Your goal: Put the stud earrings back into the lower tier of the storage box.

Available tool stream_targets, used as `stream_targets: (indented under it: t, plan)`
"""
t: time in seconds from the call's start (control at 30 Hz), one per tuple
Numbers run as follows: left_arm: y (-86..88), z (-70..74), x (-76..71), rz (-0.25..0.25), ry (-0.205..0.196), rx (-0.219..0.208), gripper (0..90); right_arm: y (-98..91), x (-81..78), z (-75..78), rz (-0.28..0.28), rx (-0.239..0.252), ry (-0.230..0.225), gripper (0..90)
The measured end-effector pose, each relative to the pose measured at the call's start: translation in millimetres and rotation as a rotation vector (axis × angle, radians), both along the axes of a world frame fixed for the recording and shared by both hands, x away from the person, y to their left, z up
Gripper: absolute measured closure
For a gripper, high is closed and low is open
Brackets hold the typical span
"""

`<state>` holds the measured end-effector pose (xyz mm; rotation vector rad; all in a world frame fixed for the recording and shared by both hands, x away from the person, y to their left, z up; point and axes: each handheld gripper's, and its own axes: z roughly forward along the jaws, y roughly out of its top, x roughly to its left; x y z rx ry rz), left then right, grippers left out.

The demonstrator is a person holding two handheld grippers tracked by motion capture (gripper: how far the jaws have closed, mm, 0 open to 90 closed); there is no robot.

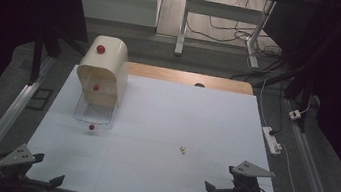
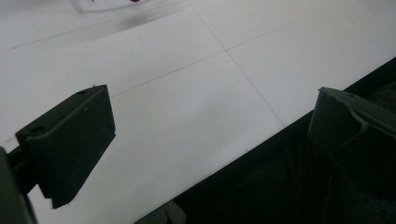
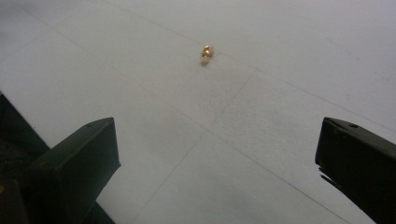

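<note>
The right hand-held gripper (image 3: 215, 158) hangs over the tabletop (image 1: 149, 163) edge, jaws wide apart and empty, aimed at a small gold object (image 3: 205, 54), perhaps a bead, just ahead. The left hand-held gripper (image 2: 205, 140) likewise gapes empty.

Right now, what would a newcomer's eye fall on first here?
The cream, arch-topped box with red knobs at the white table's far left. Then a tiny gold object lying alone right of centre, ahead of the right gripper, jaws wide open and empty.
</note>
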<state>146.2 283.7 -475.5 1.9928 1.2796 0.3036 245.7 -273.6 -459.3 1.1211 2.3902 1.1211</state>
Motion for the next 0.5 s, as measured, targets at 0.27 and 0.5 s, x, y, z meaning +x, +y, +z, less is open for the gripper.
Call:
stream_targets:
  t: [0.27,0.5]
  plan:
    - [2.3,-0.6,0.9,0.0,0.012,-0.022,0.3,0.8,2.9,-1.1,0.006,-0.005,0.027,0.0]
    - [3.3,-1.3,1.9,0.004,0.026,-0.028,0.7,2.9,3.3,-1.5,0.018,-0.021,0.033,0.0]
